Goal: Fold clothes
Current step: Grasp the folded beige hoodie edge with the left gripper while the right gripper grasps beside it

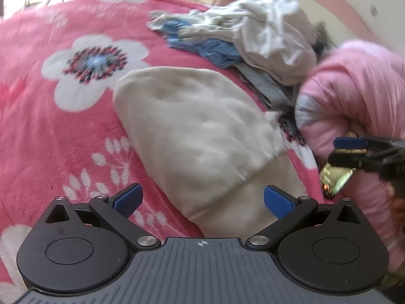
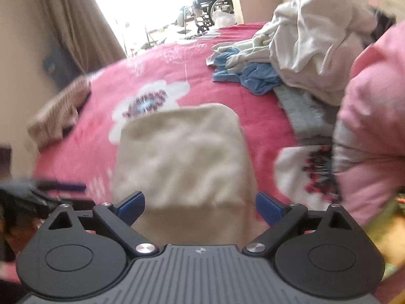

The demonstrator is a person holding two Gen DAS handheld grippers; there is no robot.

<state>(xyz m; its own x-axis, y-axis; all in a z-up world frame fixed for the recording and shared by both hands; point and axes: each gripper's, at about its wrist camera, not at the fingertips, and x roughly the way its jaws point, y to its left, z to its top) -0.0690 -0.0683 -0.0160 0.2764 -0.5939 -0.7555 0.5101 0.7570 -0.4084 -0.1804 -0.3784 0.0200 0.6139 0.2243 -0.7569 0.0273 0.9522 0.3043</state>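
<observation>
Folded cream fleece garment (image 1: 192, 136) at frame centre on pink floral blanket (image 1: 63, 131); left gripper (image 1: 202, 200) and right gripper (image 2: 200, 204) jaws wide, empty.

We see left gripper (image 1: 202, 200): black linkage arms, silver pivot screws, blue textured fingertips (image 1: 278, 201), round black side housings, grey ribbed body with small crosshair mark at front edge; right gripper (image 2: 200, 206) built alike: same blue fingertips (image 2: 268, 209), silver screws, grey ribbed plate
</observation>
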